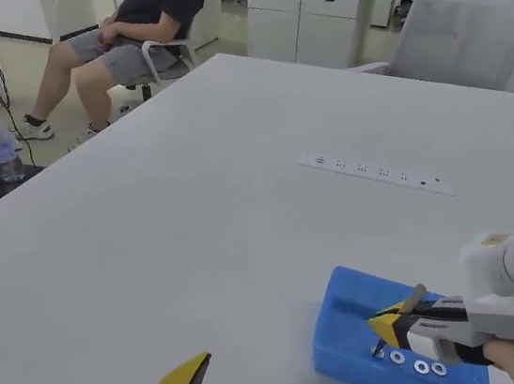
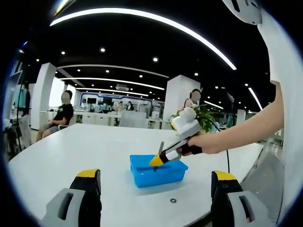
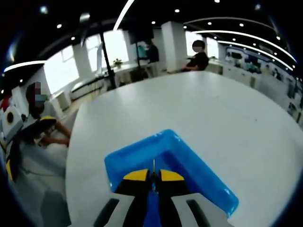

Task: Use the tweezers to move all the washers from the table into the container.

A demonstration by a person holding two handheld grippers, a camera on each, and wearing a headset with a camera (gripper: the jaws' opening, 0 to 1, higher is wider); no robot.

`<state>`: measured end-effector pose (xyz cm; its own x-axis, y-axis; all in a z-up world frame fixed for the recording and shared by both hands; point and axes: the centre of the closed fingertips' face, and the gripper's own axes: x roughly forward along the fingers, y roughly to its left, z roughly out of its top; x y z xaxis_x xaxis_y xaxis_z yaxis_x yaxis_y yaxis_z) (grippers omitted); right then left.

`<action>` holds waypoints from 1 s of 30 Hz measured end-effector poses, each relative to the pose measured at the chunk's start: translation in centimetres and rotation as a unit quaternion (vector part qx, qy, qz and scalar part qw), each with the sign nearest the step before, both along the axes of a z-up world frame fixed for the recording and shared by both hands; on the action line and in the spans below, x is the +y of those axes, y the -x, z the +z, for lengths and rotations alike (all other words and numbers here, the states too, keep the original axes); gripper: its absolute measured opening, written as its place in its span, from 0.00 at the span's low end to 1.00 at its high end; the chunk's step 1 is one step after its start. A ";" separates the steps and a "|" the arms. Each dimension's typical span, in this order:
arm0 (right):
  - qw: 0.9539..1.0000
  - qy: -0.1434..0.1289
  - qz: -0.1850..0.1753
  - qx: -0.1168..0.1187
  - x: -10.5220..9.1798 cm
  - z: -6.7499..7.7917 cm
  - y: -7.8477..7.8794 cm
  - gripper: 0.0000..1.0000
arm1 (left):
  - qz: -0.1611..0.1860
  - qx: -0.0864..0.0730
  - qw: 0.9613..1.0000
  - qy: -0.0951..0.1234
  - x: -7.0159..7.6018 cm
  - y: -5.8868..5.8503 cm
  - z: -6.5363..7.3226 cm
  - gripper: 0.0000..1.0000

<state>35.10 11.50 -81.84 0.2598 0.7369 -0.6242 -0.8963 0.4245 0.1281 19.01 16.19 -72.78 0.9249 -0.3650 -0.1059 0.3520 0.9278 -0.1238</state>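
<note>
Because the tweezers (image 3: 153, 166) must release over the container (image 3: 189, 161), the right gripper's (image 3: 152, 176) jaws pinch them narrow, tips down inside it. The left gripper's (image 2: 156, 175) jaws stand wide, idle; one washer (image 2: 173, 200) lies on the table (image 2: 94, 146) between them, ahead.

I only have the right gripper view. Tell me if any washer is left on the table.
Observer: Yes. The left gripper view shows one washer on the table, on the near side of the blue container.
Operator: Report the left gripper.
Observer: The left gripper has its jaws wide open, holding nothing.
Operator: Count what is in the container.
Observer: The head view shows three washers against its blue, beside the tip of the tweezers.
</note>
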 end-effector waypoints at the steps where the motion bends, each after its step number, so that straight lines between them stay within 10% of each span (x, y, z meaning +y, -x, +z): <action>1: 1.000 0.000 0.000 -0.001 0.0 0.0 0.0 0.03 | 0.000 0.000 1.000 0.000 0.0 0.0 0.0 0.99; 30: 1.000 -0.017 -0.007 -0.023 -1.3 3.1 1.0 0.04 | 0.000 -0.003 1.000 0.002 0.0 0.1 0.0 0.99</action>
